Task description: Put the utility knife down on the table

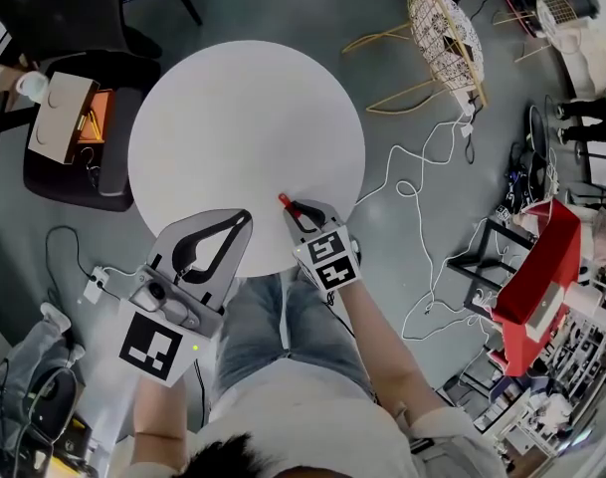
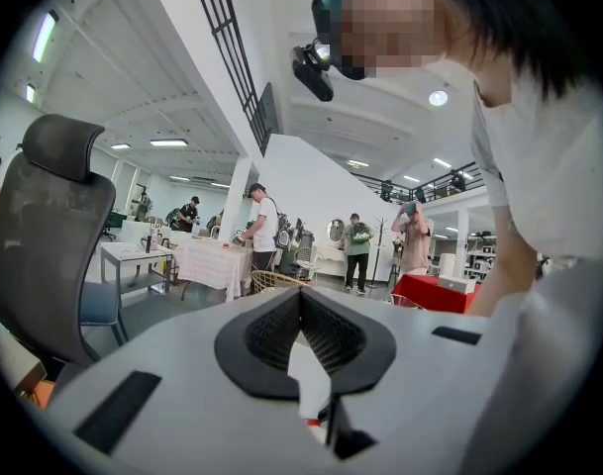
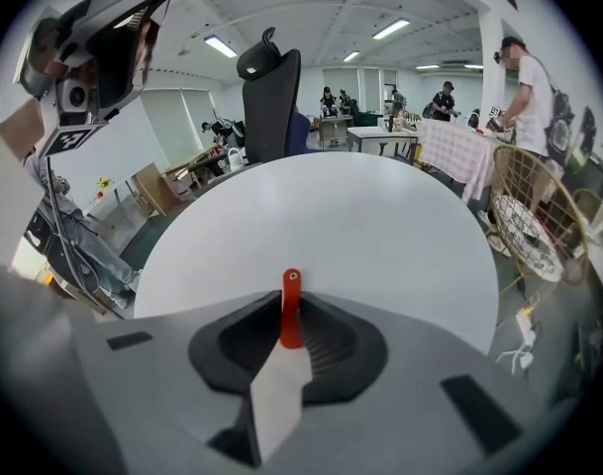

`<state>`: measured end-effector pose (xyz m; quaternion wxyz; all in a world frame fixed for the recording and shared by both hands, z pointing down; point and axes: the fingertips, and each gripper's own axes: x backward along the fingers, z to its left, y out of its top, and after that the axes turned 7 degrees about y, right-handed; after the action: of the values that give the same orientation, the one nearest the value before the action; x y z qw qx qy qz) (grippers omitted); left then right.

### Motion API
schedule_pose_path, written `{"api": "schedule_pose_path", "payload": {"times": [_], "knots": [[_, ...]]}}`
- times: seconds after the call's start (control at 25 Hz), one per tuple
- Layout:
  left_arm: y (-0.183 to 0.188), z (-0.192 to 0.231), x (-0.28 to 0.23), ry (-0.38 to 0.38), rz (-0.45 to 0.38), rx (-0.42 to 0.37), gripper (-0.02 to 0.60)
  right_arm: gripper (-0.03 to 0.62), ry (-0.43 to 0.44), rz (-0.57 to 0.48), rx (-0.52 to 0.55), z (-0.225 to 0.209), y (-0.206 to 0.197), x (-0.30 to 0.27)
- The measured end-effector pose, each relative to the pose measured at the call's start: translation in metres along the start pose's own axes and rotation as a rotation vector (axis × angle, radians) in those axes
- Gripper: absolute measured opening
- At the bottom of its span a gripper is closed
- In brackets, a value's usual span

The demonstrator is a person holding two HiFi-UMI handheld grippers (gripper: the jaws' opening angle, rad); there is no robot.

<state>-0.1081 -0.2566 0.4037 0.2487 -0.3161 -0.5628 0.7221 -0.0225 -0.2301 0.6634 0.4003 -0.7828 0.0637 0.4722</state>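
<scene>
Over table (image 1: 245,103), R gripper (image 1: 303,211) clamps knife (image 3: 291,313) (L gripper (image 1: 243,219) closed).

A round white table with a smooth matte top (image 1: 245,118) stands on a grey concrete floor (image 1: 283,8). The top is an even pale white from edge to edge, also in the right gripper view (image 3: 331,226). On the floor, a loose white cable (image 1: 422,172) trails near the table's right edge. A black office chair (image 1: 84,162) sits just beside its left edge, and a tan wire-mesh chair (image 1: 442,28) stands well apart.
</scene>
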Motion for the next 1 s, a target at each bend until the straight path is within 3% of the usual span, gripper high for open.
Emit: {"api": "schedule_pose_path", "payload": {"times": [0.8, 1.0], "knots": [[0.014, -0.020, 0.012, 0.021, -0.012, -0.037, 0.009, 0.066, 0.029, -0.090, 0.039, 0.014, 0.031, 0.026], [0.017, -0.029, 0.015, 0.034, -0.024, -0.055, 0.009, 0.009, 0.024, -0.172, 0.068, 0.021, 0.049, 0.050]]}}
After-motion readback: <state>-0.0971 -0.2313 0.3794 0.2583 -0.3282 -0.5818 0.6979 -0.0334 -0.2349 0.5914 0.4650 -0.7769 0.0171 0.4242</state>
